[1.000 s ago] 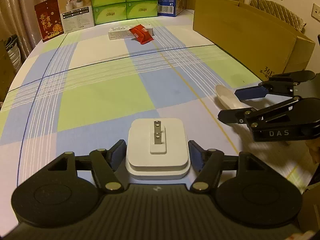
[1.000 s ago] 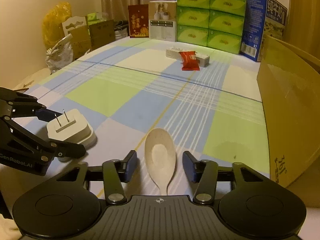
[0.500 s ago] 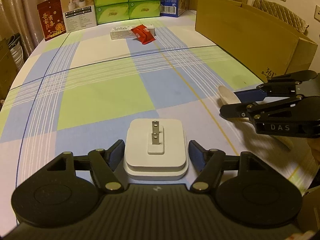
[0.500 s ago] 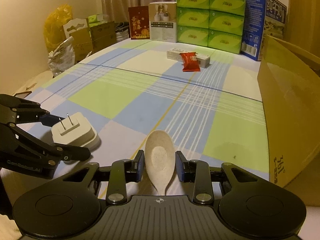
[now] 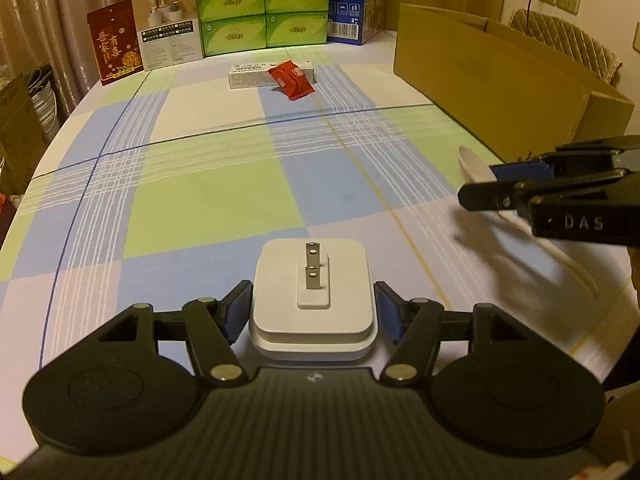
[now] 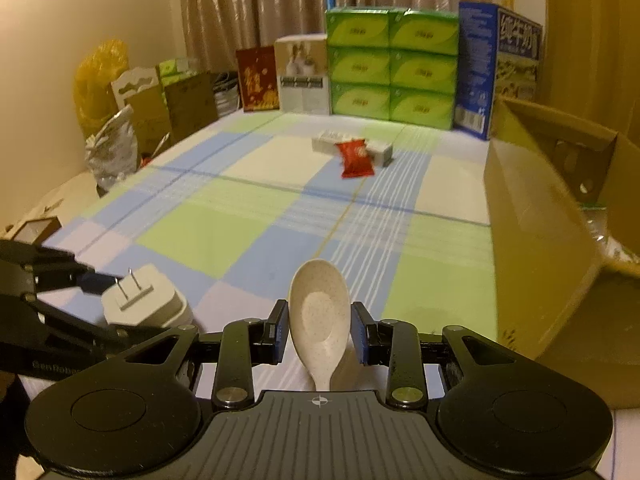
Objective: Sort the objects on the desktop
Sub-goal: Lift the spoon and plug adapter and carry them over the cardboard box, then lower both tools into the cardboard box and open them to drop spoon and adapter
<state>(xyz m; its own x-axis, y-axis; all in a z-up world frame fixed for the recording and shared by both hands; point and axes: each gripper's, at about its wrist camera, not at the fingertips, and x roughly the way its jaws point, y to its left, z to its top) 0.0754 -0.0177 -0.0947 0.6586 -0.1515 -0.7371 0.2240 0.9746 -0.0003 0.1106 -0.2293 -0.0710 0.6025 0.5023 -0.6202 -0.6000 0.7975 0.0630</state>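
plug adapter [image 5: 313, 304], white and square with rounded corners and a stepped base, lies flat on the checked tablecloth [image 5: 208, 196] with its two metal prongs pointing up. it sits between the fingers of the left tongs [image 5: 313, 312], whose jaws are closing on it; the left blue pad looks to be at its edge, the right pad [image 5: 386, 316] still shows a thin gap, so no firm grip can be told.

spoon [image 6: 318, 320], pale cream with fine brown speckles and a deep oval bowl, stands gripped in the right tongs [image 6: 319, 334], pads pressed on both sides of the bowl, handle running back toward the camera. in the left view it looks raised above the cloth, with a blurred shadow under it.

far ahead of both tongs a red snack packet [image 5: 291, 80] leans on a long white carton [image 5: 248, 76]. to the right of the tongs stands an open brown cardboard box [image 5: 492, 80].

writing: "das" in raised letters on the right tongs' body in the left view; "genrobo…" on the left tongs [image 6: 76, 300] in the right view. chinese characters show on the dark red pack [image 5: 115, 42] at the far edge; print on the green boxes [image 5: 264, 4] is too small to read.
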